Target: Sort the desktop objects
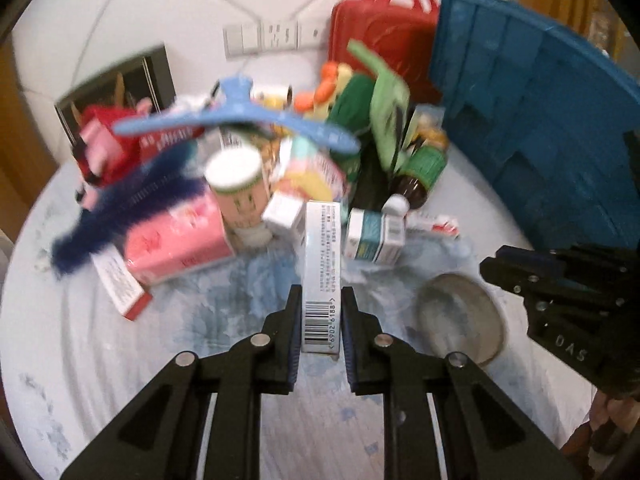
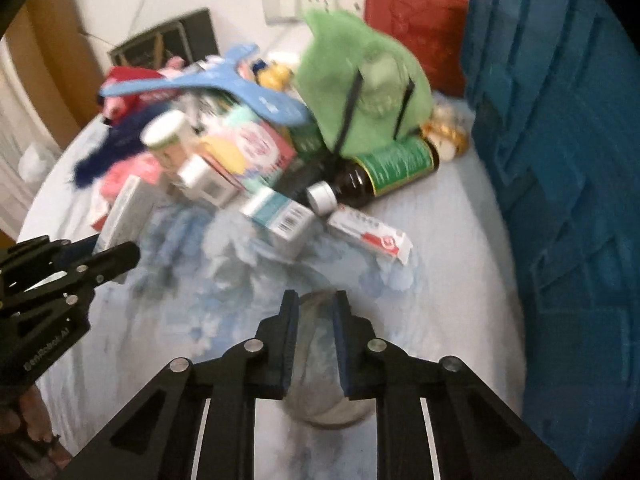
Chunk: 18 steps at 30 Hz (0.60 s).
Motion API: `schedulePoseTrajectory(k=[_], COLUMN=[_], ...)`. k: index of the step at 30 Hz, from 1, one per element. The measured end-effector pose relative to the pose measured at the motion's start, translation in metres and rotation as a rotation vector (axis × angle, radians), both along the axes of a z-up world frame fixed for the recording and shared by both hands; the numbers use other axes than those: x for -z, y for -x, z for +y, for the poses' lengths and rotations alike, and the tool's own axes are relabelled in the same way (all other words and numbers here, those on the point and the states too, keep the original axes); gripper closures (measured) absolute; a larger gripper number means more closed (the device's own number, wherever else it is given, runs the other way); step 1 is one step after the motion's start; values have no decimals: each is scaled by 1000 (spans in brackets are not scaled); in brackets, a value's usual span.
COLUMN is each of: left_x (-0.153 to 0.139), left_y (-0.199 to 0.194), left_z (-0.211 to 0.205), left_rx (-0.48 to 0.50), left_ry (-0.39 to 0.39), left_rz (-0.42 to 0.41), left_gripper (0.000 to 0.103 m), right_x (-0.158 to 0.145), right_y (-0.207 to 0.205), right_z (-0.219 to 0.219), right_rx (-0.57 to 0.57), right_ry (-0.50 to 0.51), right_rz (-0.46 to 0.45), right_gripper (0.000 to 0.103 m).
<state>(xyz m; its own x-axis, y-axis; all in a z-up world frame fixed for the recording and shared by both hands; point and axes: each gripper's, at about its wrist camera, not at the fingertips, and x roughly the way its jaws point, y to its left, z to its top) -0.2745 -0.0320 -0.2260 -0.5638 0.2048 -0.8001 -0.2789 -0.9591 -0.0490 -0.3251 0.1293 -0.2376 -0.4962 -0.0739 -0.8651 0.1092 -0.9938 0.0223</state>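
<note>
In the left wrist view my left gripper (image 1: 320, 292) is shut on a long white box with a barcode (image 1: 322, 248), held upright above the pale blue cloth. My right gripper (image 2: 316, 296) is shut on the rim of a round grey dish (image 2: 328, 412), which hangs between its pads. From the left wrist the same dish (image 1: 460, 320) shows at the right under the right gripper (image 1: 494, 266). The right wrist view shows the left gripper (image 2: 120, 258) at the left edge with the white box (image 2: 124, 208). Both views are blurred.
A pile lies beyond: blue hanger (image 1: 240, 116), pink box (image 1: 176, 244), white-capped tub (image 1: 236, 188), teal-and-white box (image 2: 280, 216), brown bottle with green label (image 2: 384, 172), red-and-white tube box (image 2: 372, 236), green pouch (image 2: 360, 92). A blue crate (image 2: 560, 200) stands right, a red case (image 1: 380, 28) behind.
</note>
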Motion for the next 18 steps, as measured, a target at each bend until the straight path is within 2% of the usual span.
schedulePoseTrajectory(k=[2,4,5,6,7,8,13,18], left_x=[-13,-17,-13,-9,-4,5,42,70], left_y=[-12,-20,-21,-22,-22,-22,-19,-10], left_z=[1,-5,-9,-11,-14,-16,-19,-15], left_rx=[9,2,-4,-13,-21,-29,-49,-44], left_ry=[1,-2,-11,-19,-26,-32,-10,20], left_rz=[30,23,5,-10,-30,-50,-130,-190], left_gripper=[86,86,86,86,86,86,86,86], right_x=[-14,-18,-20,-18,-15,-13,19,54], right_y=[-9,-11,-14,-16,-16,-19,-22,-19], right_z=[-12,-14,-10,-7,-6,-2,6,5], right_rx=[-23,-27,-10,12,31,47,80,81], right_ry=[-10,-8,-1,6,17,28,73,74], right_rz=[29,31,33,27,13,3,-80,-147], right_gripper=[86,77,53,18,5,1,1,1])
